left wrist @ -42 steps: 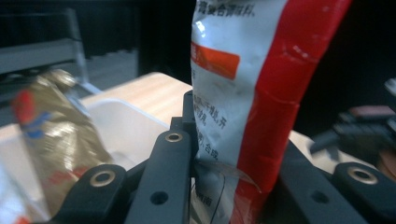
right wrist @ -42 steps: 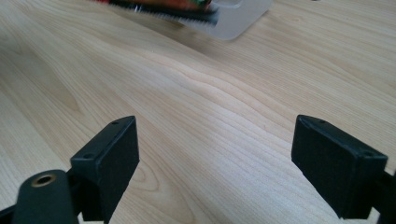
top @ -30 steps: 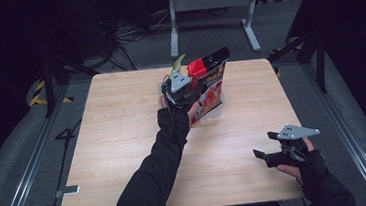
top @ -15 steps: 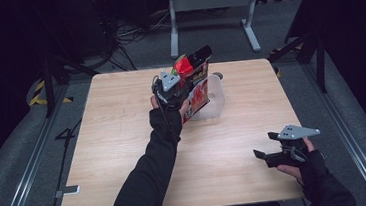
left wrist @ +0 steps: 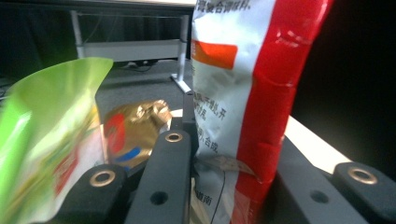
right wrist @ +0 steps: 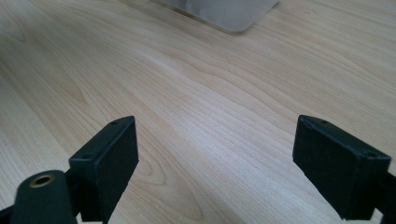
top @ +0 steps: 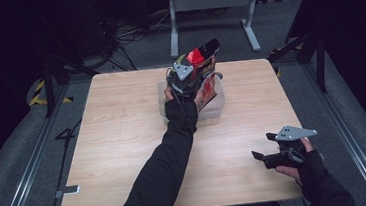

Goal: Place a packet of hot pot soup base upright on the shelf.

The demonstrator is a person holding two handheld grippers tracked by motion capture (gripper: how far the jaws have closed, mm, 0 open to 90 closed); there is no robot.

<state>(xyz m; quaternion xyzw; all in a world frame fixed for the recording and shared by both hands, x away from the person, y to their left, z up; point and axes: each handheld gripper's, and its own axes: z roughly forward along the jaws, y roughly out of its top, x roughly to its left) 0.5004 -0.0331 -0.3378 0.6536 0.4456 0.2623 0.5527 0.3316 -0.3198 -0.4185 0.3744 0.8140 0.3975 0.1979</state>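
I read small Chinese print on the white-and-red bag, upper middle of frame, too blurred to make out.

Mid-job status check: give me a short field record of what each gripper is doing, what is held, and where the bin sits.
left gripper: shut on the red and white snack bag, held above the clear plastic bin
right gripper: open, nothing between the jaws, low over the wooden table at its near right
bin position: far middle of the table
other packets: a green packet and a gold packet beside the held bag in the left gripper view
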